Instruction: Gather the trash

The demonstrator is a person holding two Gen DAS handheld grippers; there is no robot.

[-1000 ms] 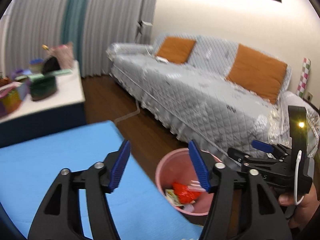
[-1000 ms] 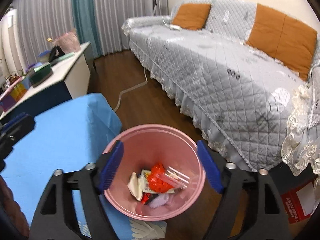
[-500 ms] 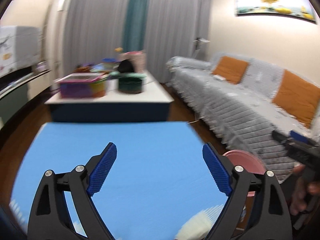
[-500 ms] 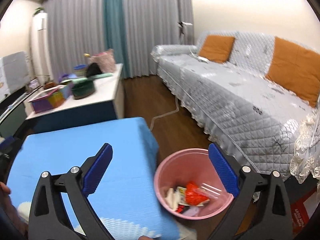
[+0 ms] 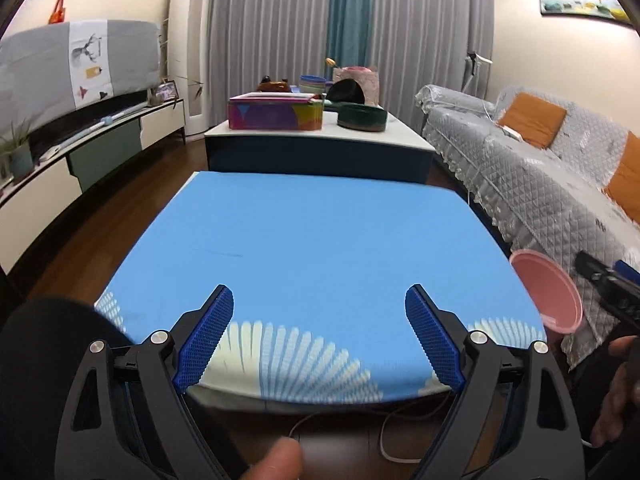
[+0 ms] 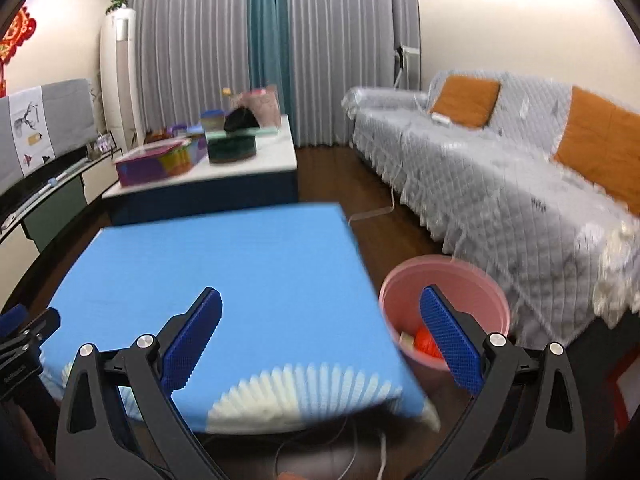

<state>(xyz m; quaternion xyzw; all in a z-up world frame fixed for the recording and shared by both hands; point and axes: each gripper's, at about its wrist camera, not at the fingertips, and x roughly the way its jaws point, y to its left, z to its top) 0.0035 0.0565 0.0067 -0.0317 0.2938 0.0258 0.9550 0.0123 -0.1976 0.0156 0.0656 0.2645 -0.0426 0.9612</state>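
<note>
Fingers of our left gripper wide, empty; right gripper opening, empty. Blue tabletop ahead bare; pink bin beside holds trash: collection seemingly complete.

A counter under a blue cloth with a white fan pattern along its near edge carries nothing. Just beside its right edge, a pink trash bin holding wrappers stands on the dark wood floor.
</note>
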